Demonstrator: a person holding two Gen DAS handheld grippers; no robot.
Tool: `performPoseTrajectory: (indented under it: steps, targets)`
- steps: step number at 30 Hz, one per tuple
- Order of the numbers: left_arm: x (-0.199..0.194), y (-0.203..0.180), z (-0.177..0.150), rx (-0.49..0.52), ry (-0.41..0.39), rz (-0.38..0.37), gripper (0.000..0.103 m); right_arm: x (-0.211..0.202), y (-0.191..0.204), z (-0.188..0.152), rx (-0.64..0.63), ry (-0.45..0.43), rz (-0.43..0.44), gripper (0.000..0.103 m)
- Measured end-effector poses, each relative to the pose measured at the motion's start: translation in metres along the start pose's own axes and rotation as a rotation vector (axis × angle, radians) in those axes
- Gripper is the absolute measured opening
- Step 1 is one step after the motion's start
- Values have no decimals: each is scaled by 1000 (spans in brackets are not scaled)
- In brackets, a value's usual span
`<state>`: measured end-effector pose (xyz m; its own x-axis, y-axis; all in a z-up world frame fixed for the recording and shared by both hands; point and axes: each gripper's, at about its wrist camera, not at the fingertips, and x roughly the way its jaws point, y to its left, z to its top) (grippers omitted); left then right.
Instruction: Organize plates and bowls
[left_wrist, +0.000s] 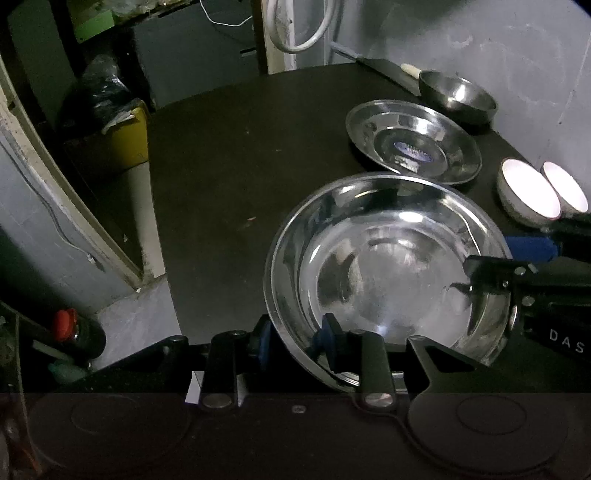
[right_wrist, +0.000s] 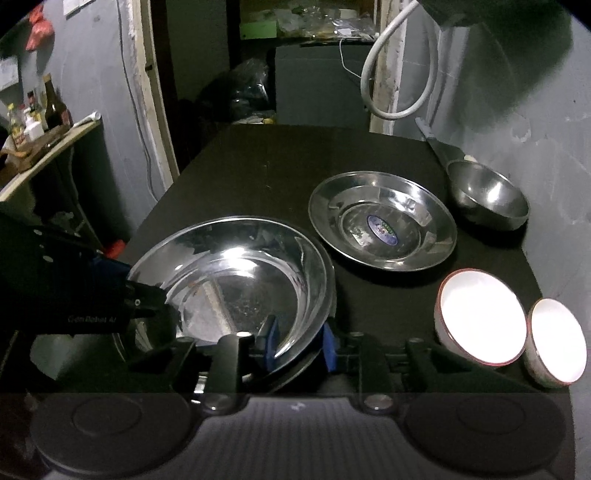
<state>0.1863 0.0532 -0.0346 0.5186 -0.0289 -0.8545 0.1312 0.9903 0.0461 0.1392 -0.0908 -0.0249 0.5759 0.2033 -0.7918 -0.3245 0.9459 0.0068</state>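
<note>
A large steel plate (left_wrist: 388, 266) (right_wrist: 236, 280) is held over the black table (left_wrist: 229, 177) by both grippers. My left gripper (left_wrist: 295, 343) is shut on its near-left rim, blue pads either side. My right gripper (right_wrist: 299, 343) is shut on its near-right rim; it also shows in the left wrist view (left_wrist: 517, 269). A smaller steel plate with a blue sticker (left_wrist: 413, 142) (right_wrist: 382, 221) lies behind it. A steel bowl (left_wrist: 458, 96) (right_wrist: 487, 199) sits at the back right. Two white bowls with dark rims (right_wrist: 480, 317) (right_wrist: 557, 339) sit at the right, also in the left wrist view (left_wrist: 528, 192).
A grey wall (right_wrist: 535, 129) runs along the table's right edge, with a white cable loop (right_wrist: 391, 74) at the back. A knife (left_wrist: 384, 68) lies by the back edge. A yellow bin (left_wrist: 125, 136) and bottles (left_wrist: 74, 332) stand on the floor left of the table.
</note>
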Motion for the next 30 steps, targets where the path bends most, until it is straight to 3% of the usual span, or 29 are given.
performPoseTrajectory:
  steps: [8, 10, 15, 20, 26, 28, 30]
  targets:
    - [4, 1, 1, -39, 1, 10, 35, 3, 11, 0, -61, 1, -42, 33]
    - [4, 1, 0, -42, 2, 13, 41, 4, 12, 0, -63, 1, -41, 36]
    - [0, 5, -1, -65, -6, 30, 66, 6, 9, 0, -55, 8, -29, 39]
    - [-4, 8, 2, -79, -18, 49, 80, 7, 6, 0, -52, 2, -8, 55]
    - [-12, 17, 16, -165, -121, 49, 101, -2, -6, 3, -38, -55, -6, 86]
    - [-12, 19, 24, -197, -166, 34, 102, -7, -16, 6, -27, -96, -3, 96]
    - [-8, 20, 36, -226, -201, -4, 102, -10, -28, 11, -13, -128, -7, 99]
